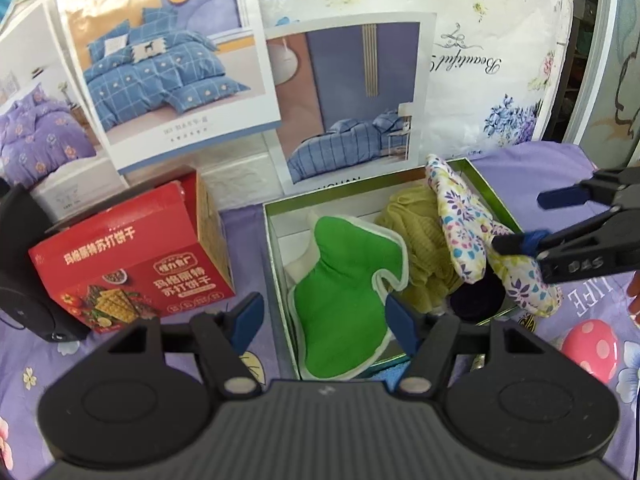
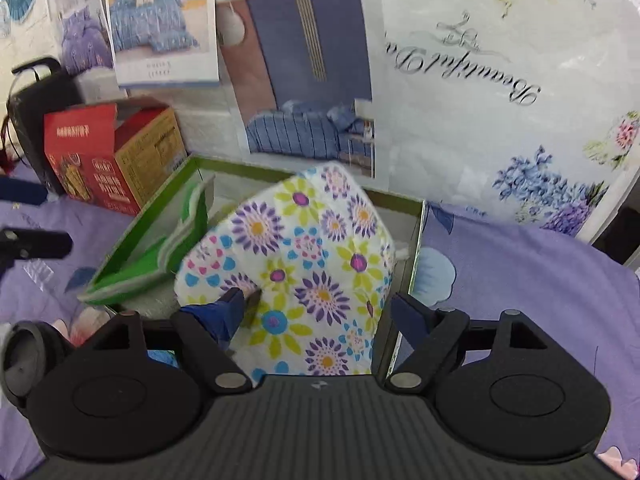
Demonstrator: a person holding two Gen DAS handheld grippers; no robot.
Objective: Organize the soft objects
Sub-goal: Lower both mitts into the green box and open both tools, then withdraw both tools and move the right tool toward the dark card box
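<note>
Floral mitt: quilted, white with purple, yellow and blue flowers. Draped over the right wall of the box, one end inside, the other hanging outside onto the sheet. In the right wrist view it fills the middle and hides most of the box floor.

Right claw: jaws wide. No pad presses the mitt; one blue pad lies against its lower edge, the other stands clear of it. From the left wrist view the lower finger reaches just over the mitt; whether it touches cannot be told.

Green cloth: white-edged, lying crumpled in the left half of the box, its near end over the front wall.

Yellow cloth: ribbed, bunched at the back of the box, partly under the mitt.

Dark item: round, deep blue or black, in the box's near right corner, half hidden by the mitt; not identifiable.

Box: shallow, open, green-rimmed, pale inside, resting on the sheet.

Left claw: jaws partly apart, nothing between them, held above the front edge of the box.

Red carton: printed, open top, left of the box, apart from it. Behind it a black case, cut off by the frame edge.

Sheet: purple, floral. Bedding posters and a floral fabric stand behind.
</note>
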